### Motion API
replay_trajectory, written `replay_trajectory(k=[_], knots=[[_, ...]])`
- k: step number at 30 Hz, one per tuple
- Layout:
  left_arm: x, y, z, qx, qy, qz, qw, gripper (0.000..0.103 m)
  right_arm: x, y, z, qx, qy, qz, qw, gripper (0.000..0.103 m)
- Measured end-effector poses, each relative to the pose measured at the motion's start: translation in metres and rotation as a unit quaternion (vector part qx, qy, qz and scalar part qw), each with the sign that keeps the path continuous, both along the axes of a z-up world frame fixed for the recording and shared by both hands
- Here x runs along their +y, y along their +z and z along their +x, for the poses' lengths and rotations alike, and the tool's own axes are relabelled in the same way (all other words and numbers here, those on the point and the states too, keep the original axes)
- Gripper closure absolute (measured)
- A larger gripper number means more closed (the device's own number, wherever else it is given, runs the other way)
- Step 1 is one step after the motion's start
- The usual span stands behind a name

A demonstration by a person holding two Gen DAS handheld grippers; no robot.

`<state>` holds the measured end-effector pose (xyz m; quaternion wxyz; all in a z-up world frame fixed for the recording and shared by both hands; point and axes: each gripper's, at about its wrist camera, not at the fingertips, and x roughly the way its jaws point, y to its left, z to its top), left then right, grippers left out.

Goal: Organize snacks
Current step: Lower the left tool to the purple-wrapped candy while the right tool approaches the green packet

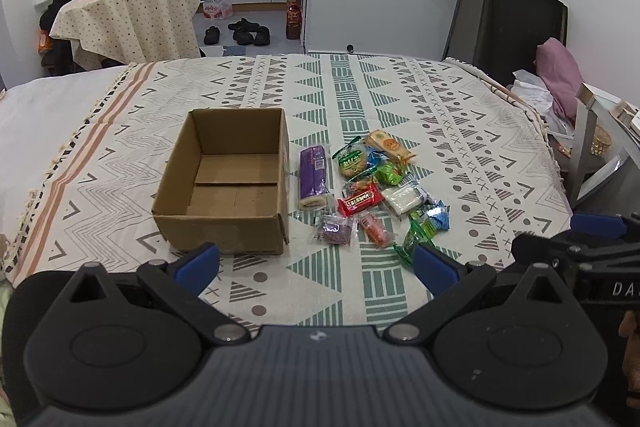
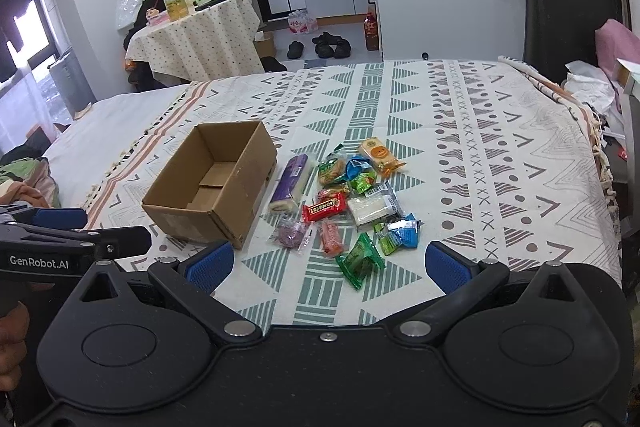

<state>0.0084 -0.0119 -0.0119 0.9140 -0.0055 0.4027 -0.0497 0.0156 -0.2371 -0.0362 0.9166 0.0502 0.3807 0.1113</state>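
**Snacks heaped beside an empty box on the bed**

A patterned blanket (image 1: 400,99) covers the bed; a cardboard box (image 1: 224,183) sits mid-bed, the snack pile (image 1: 372,195) just right of it; left tongs (image 1: 316,267) and right tongs (image 2: 328,265) hover at the near edge, spread wide, holding nothing.

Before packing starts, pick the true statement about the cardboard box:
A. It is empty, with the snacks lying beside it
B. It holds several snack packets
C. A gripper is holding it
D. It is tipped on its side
A: the cardboard box stands upright with a bare floor, and the snacks lie on the patterned cloth beside it.
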Motion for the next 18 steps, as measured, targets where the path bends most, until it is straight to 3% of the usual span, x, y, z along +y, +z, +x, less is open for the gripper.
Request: replay_trajectory(k=[18], knots=[[-0.032, -0.029, 0.038, 0.025, -0.008, -0.004, 0.9997, 0.001, -0.029, -0.029, 0.028, 0.033, -0.029, -0.002, 0.999, 0.0]])
